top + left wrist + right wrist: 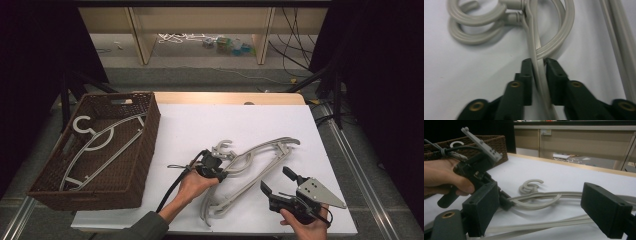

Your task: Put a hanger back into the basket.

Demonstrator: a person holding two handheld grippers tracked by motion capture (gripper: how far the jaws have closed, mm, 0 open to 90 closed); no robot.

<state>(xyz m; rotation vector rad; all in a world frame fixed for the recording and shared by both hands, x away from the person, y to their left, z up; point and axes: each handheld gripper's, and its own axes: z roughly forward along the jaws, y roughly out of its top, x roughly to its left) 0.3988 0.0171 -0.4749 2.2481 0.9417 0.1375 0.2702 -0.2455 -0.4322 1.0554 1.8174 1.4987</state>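
Two grey plastic hangers [250, 165] stacked on white table [200, 125], hooks pointing toward far-left, arms running diagonally from near-centre toward far-right. Third hanger [100, 142] lying inside brown wicker basket [147, 145] at table's left edge.

Left gripper [216, 167] down at stacked hangers, just below hooks. Jaws clamped on one thin grey bar of hanger [537, 67]; bar passing straight between both pads in left gripper view, pads touching it either side. Double hooks [476, 22] just beyond jaw tips, lying flat on table. Left hand [192, 185] wrapped round grip, cable [170, 192] trailing back toward near edge.

Right gripper [277, 181] held near right front of table, above surface, well apart from left. Jaws spread wide, nothing between them. Right gripper view: both black pads [482, 207] far apart, hanger arms [536, 200] visible on table through gap, left gripper [504, 203] and hand [444, 177] beyond, basket [496, 142] behind.
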